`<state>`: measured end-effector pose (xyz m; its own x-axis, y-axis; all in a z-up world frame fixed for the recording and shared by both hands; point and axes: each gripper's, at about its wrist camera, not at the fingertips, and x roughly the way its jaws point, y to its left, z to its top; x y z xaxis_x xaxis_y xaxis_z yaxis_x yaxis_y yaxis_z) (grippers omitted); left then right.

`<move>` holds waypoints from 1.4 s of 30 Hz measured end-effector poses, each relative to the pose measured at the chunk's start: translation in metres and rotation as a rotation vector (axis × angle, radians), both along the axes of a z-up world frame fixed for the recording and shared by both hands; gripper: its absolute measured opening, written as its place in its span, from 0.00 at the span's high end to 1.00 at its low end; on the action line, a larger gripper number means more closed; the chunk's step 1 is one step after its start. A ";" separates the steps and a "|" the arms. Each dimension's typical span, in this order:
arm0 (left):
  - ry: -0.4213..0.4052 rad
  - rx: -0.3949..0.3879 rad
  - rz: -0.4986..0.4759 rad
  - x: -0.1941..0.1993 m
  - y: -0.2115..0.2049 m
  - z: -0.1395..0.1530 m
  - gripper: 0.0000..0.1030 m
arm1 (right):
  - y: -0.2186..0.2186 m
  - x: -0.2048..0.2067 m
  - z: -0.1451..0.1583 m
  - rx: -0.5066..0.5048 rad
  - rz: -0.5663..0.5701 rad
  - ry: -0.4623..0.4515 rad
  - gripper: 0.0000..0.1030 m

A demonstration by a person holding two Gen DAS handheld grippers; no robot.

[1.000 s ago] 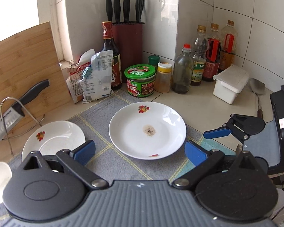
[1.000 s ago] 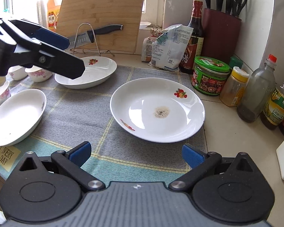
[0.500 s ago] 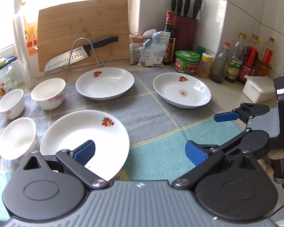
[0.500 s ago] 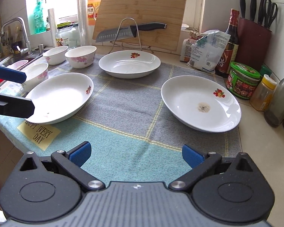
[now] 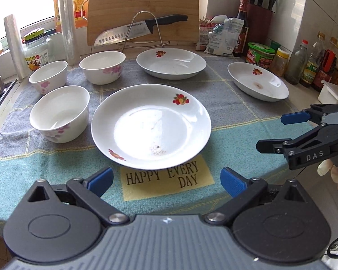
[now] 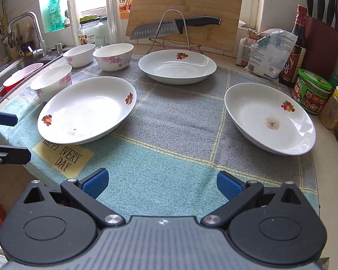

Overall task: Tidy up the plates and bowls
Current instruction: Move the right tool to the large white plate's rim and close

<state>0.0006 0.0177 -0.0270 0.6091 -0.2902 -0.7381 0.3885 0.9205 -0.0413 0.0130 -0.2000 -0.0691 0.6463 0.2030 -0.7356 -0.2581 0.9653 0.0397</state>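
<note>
Left wrist view: I count three bowls on the cloth's left, then three plates running rightward. My left gripper hangs released, empty; my right gripper likewise, spread wide.

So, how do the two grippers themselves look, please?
Both match: the left gripper and right gripper each have a grey ribbed body, black linkage arms with silver pivots, and blue pads on the fingers. The right one, seen side-on, bears white letters "DAS".
</note>
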 end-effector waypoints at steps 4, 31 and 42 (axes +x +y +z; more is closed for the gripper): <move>0.016 0.033 -0.022 0.010 0.008 -0.010 0.02 | 0.009 0.010 -0.001 0.003 -0.001 0.017 0.00; 0.025 0.054 -0.335 0.075 0.034 -0.041 0.01 | 0.083 0.066 -0.013 0.082 0.007 0.153 0.00; -0.002 0.057 -0.394 0.083 0.033 -0.042 0.00 | 0.094 0.097 -0.020 0.106 0.013 0.213 0.00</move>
<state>0.0836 0.0512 -0.0690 0.4604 -0.4603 -0.7590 0.7124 0.7017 0.0066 0.1101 -0.1059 -0.0893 0.4754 0.2938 -0.8293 -0.2453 0.9495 0.1958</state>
